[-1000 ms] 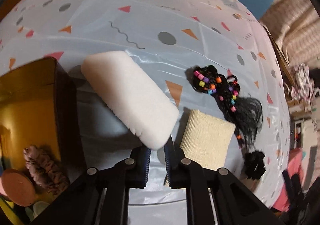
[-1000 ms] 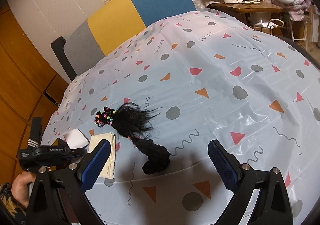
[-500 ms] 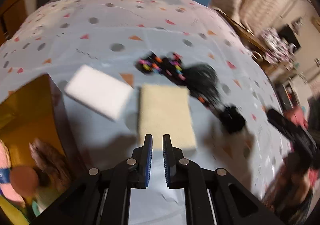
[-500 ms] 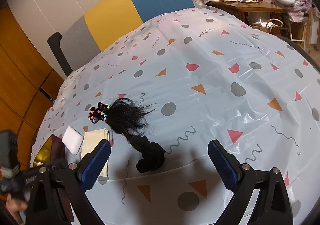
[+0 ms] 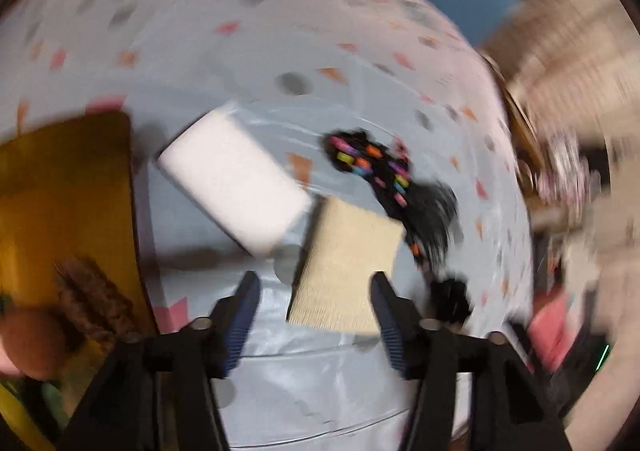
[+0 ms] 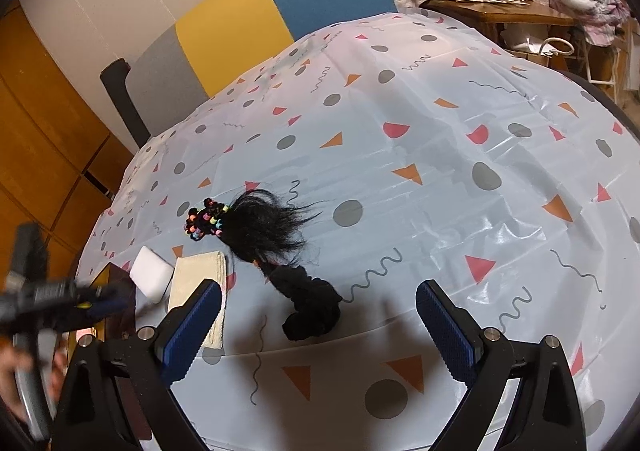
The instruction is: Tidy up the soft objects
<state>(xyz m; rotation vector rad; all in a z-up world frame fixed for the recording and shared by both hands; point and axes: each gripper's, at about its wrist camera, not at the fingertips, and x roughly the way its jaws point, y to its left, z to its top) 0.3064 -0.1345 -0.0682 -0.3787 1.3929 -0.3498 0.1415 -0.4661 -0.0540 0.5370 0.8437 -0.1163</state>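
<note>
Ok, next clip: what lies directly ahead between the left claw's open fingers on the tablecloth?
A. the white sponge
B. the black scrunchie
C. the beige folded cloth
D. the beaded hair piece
C: in the left wrist view the beige folded cloth lies flat in the gap ahead of the left claw, whose jaws are opening and touch nothing; the white sponge lies off to the left of it.

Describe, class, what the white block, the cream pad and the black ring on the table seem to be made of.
White block: probably foam sponge, matte, smooth, with soft rounded edges.
Cream pad: seemingly woven or knitted cloth, with a fine ribbed texture; layered edges show in the right view.
Black ring: likely gathered fabric, a scrunchie; dull and crumpled.
</note>
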